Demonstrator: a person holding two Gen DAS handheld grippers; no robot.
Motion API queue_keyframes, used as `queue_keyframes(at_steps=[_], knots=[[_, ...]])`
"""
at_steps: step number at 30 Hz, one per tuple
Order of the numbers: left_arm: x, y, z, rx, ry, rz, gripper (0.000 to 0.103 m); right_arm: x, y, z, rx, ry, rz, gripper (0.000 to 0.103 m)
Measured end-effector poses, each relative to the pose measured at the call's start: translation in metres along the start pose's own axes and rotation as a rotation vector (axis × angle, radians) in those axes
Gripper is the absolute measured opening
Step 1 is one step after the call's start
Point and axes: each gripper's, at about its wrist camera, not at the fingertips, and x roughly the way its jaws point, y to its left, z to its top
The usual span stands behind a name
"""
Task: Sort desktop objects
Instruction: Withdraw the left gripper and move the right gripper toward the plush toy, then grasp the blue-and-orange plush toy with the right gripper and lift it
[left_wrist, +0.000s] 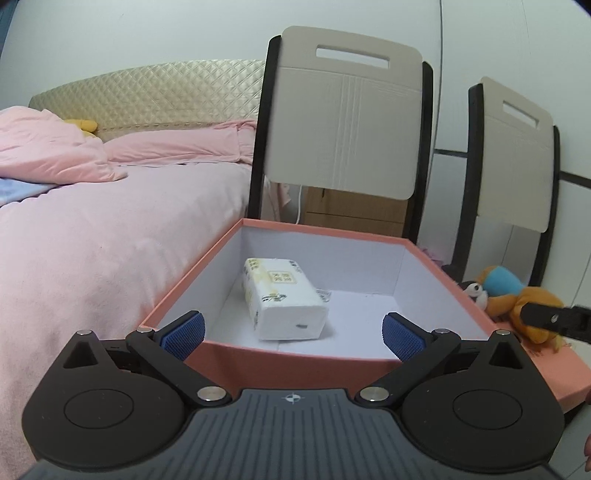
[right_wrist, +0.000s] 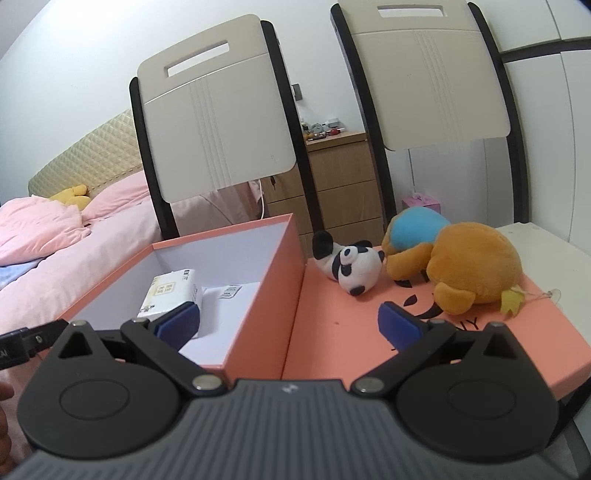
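Note:
An open pink box (left_wrist: 424, 254) with white inside holds a white tissue pack (left_wrist: 284, 302). My left gripper (left_wrist: 291, 334) is open and empty, just in front of the box's near wall. In the right wrist view the box (right_wrist: 284, 273) stands at left with the tissue pack (right_wrist: 168, 293) inside. A panda plush (right_wrist: 352, 267) and an orange plush with a blue part (right_wrist: 458, 258) lie on the pink lid (right_wrist: 332, 332) to the right. My right gripper (right_wrist: 288, 321) is open and empty above the lid, short of the toys.
Two chair backs (right_wrist: 218, 125) (right_wrist: 428, 70) stand behind the box. A bed with pink bedding (left_wrist: 92, 229) is at left. A wooden drawer unit (right_wrist: 340, 181) is behind. The orange plush (left_wrist: 524, 299) and the right gripper's finger show at right in the left wrist view.

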Motion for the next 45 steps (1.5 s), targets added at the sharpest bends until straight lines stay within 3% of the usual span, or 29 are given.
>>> queue_keyframes(at_steps=[5,8,13,17,36,45], knots=[[0.0,-0.004,-0.004,0.021,-0.002,0.007,0.103,-0.009,0.008,-0.006,-0.07,-0.106,0.01,0.103],[-0.001,-0.004,-0.005,0.021,-0.003,0.01,0.103,-0.011,0.011,-0.006,-0.114,-0.071,0.024,0.103],[-0.001,-0.006,-0.007,0.024,-0.001,0.0,0.103,-0.011,-0.002,-0.007,-0.008,0.001,0.028,0.103],[-0.004,-0.009,-0.009,0.029,-0.012,-0.012,0.103,-0.011,0.002,-0.011,-0.042,0.034,0.009,0.103],[-0.007,-0.008,-0.012,0.066,0.007,-0.024,0.103,-0.019,0.007,-0.016,-0.101,0.042,-0.051,0.103],[-0.007,-0.012,-0.012,0.074,0.009,-0.036,0.103,0.002,-0.02,0.019,-0.18,0.015,-0.136,0.103]])
